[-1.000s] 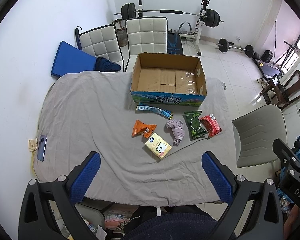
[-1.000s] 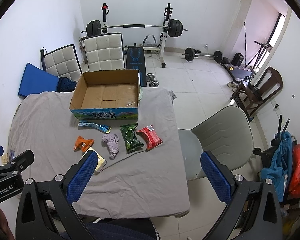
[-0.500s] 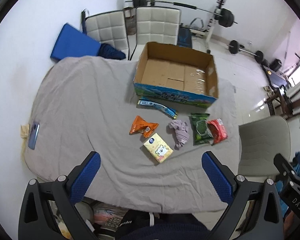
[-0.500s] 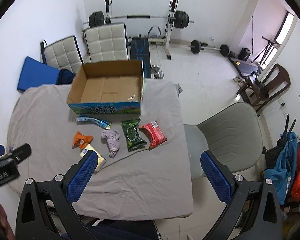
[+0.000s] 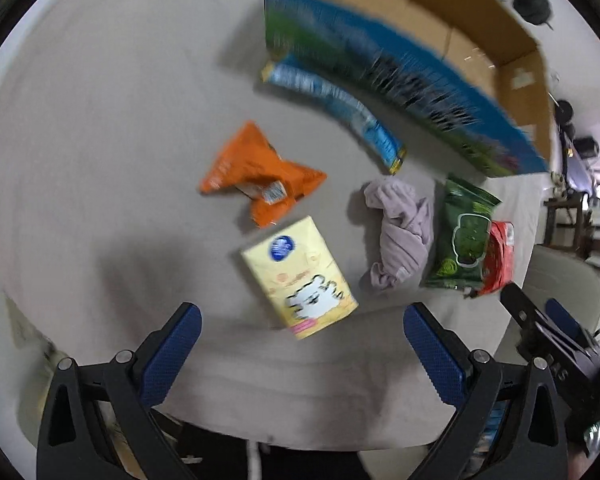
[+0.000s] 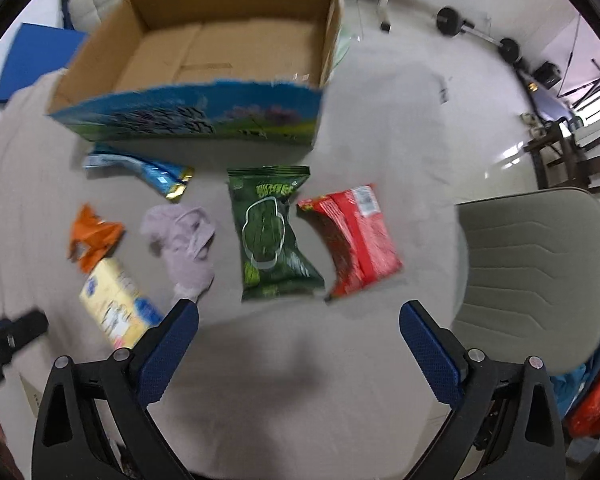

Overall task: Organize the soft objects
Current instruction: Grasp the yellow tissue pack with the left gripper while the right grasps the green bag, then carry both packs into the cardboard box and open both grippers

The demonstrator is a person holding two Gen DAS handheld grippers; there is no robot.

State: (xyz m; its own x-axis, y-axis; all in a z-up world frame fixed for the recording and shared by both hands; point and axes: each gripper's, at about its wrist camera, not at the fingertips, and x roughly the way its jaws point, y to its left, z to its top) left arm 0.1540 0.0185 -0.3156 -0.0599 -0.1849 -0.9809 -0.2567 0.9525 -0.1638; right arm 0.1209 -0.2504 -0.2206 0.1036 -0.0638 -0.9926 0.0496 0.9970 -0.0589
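Blurred box print (image 5: 400,80) (illegible) hides blue packet's (image 5: 332,108) edge.

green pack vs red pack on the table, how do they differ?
The green pack lies roughly straight toward the cardboard box; the red pack sits angled, right of it. The green pack shows a printed front with a white outline; the red pack shows a white label near its top edge. The green pack lies beside the lilac cloth; the red pack is nearest the table's right edge. Both are sealed soft packs lying flat, outside the box.
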